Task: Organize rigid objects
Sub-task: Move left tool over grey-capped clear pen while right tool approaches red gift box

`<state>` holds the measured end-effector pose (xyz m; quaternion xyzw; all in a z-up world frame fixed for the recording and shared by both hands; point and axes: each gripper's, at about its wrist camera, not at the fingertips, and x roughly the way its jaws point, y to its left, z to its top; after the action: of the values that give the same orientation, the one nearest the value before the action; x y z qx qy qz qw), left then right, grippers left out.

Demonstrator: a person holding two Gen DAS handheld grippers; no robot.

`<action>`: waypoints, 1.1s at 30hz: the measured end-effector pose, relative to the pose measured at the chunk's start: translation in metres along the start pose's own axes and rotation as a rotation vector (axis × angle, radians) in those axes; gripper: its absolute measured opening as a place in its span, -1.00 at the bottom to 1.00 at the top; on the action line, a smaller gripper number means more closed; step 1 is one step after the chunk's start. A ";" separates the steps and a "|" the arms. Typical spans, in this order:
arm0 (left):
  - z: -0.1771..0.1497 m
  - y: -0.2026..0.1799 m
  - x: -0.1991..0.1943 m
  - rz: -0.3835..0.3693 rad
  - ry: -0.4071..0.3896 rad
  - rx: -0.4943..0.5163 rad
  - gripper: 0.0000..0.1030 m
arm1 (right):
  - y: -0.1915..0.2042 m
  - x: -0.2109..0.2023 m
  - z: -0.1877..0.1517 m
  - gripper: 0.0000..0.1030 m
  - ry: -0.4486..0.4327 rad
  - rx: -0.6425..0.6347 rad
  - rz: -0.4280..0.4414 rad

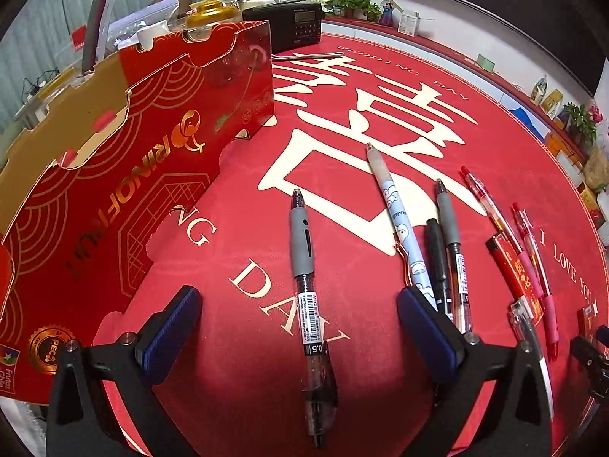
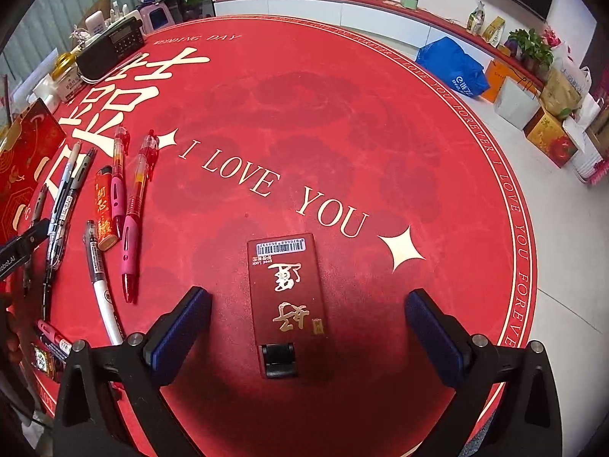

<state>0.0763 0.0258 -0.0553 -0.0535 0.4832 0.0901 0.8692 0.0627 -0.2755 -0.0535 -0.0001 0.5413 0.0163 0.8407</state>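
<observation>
In the left wrist view my left gripper [image 1: 300,312] is open, its jaws on either side of a grey-grip gel pen [image 1: 308,289] lying on the red tablecloth [image 1: 342,122]. Right of it lie a light-blue pen [image 1: 399,224], several dark pens [image 1: 451,251], red and pink pens [image 1: 533,266] and a red lighter [image 1: 514,274]. A red cardboard box [image 1: 125,175] stands open at the left. In the right wrist view my right gripper [image 2: 308,304] is open, with a flat red lighter [image 2: 287,289] lying between its jaws. The pens [image 2: 129,205] lie at its left.
A black radio [image 1: 293,24], bottles and clutter stand at the table's far edge. A thin metal rod [image 1: 308,55] lies near the radio. The table's round edge [image 2: 525,266] drops to the floor at the right, where a blue bag [image 2: 453,64] and boxes [image 2: 548,133] stand.
</observation>
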 end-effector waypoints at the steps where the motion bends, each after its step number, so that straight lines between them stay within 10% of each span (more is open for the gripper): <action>1: 0.000 0.000 0.000 0.000 -0.001 0.001 1.00 | 0.000 0.000 0.000 1.00 -0.003 -0.002 0.001; 33: -0.001 0.002 -0.008 -0.001 0.046 -0.031 1.00 | 0.001 -0.011 0.005 1.00 0.019 -0.020 0.002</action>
<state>0.0711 0.0266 -0.0491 -0.0695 0.5015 0.0959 0.8570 0.0628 -0.2751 -0.0409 -0.0082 0.5491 0.0227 0.8354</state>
